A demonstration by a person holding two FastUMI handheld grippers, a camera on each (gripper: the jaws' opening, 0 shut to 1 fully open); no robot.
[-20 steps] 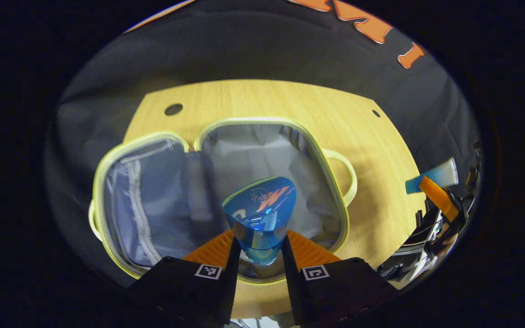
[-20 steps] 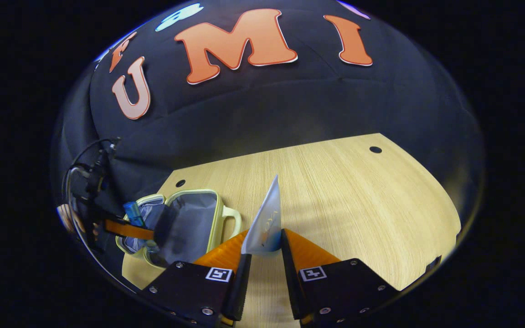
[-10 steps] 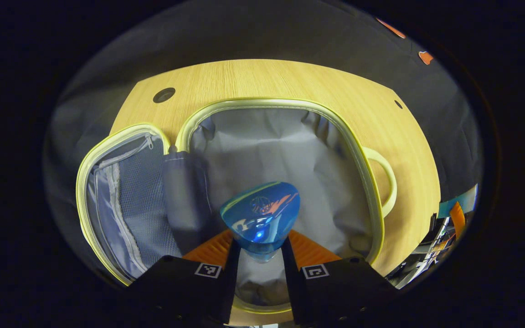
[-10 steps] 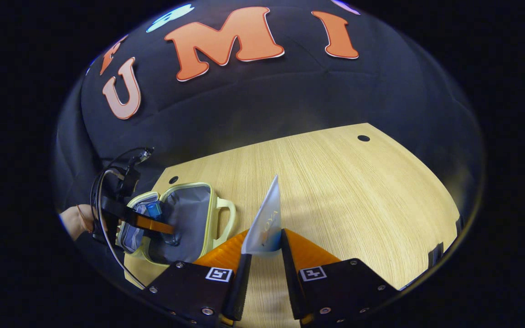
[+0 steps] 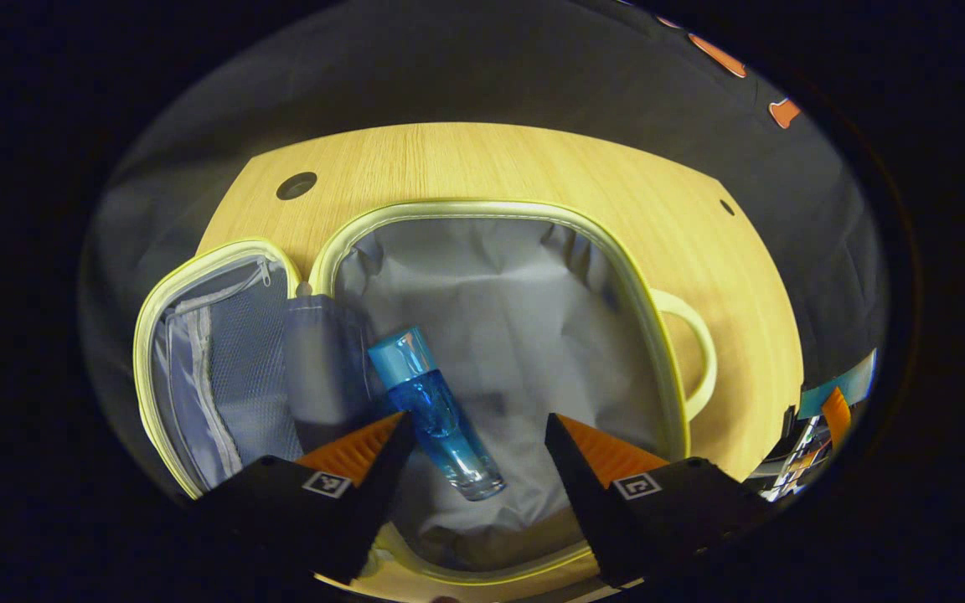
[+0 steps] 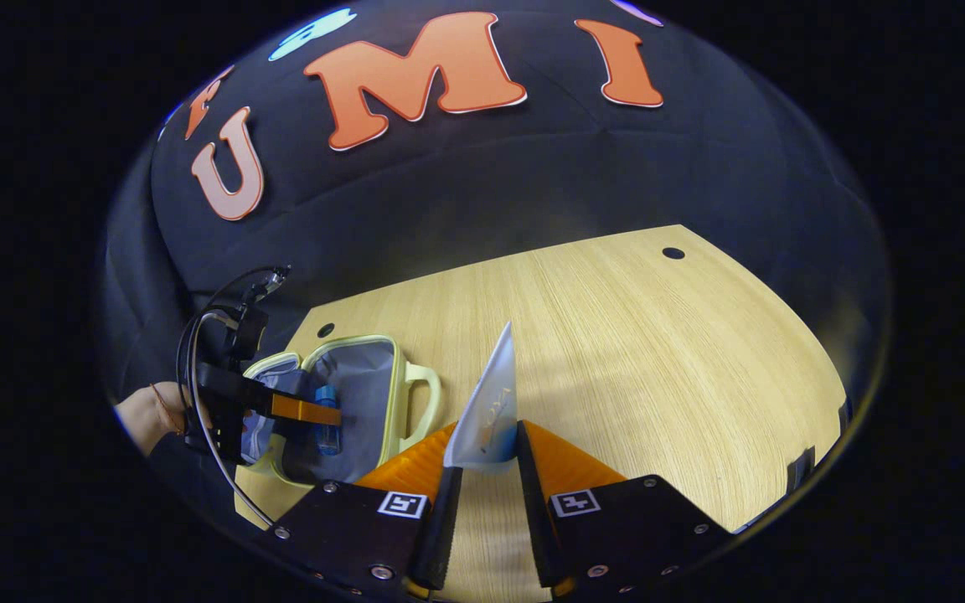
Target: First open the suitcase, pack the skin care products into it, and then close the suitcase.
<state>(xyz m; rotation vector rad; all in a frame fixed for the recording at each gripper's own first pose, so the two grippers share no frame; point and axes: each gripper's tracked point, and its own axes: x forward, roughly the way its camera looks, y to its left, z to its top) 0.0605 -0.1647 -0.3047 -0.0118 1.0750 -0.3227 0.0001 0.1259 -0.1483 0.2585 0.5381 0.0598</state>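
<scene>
The small suitcase [image 5: 658,352], pale green-rimmed with a grey lining, lies open on the wooden table [image 5: 491,163]. A blue bottle [image 5: 432,412] lies on the lining of its right half, cap pointing away. My left gripper [image 5: 476,431] stands open just above the bottle, fingers apart on either side and touching nothing. In the right gripper view, my right gripper [image 6: 482,456] is shut on a flat white tube [image 6: 492,406] held upright over the table. Farther left in that view are the suitcase [image 6: 403,394], the bottle [image 6: 327,419] and the left gripper [image 6: 327,413].
The suitcase's left half has a mesh zip pocket [image 5: 227,368]. A handle loop [image 5: 696,352] sticks out on the suitcase's right side. Bare tabletop [image 6: 658,368] stretches to the right of the suitcase. A hand [image 6: 147,414] holds the left gripper. Round holes [image 5: 296,185] mark the table's far corners.
My left gripper has opened and let go of the blue bottle, which now lies flat in the suitcase's right half. The right gripper holds the white tube nearly still.
</scene>
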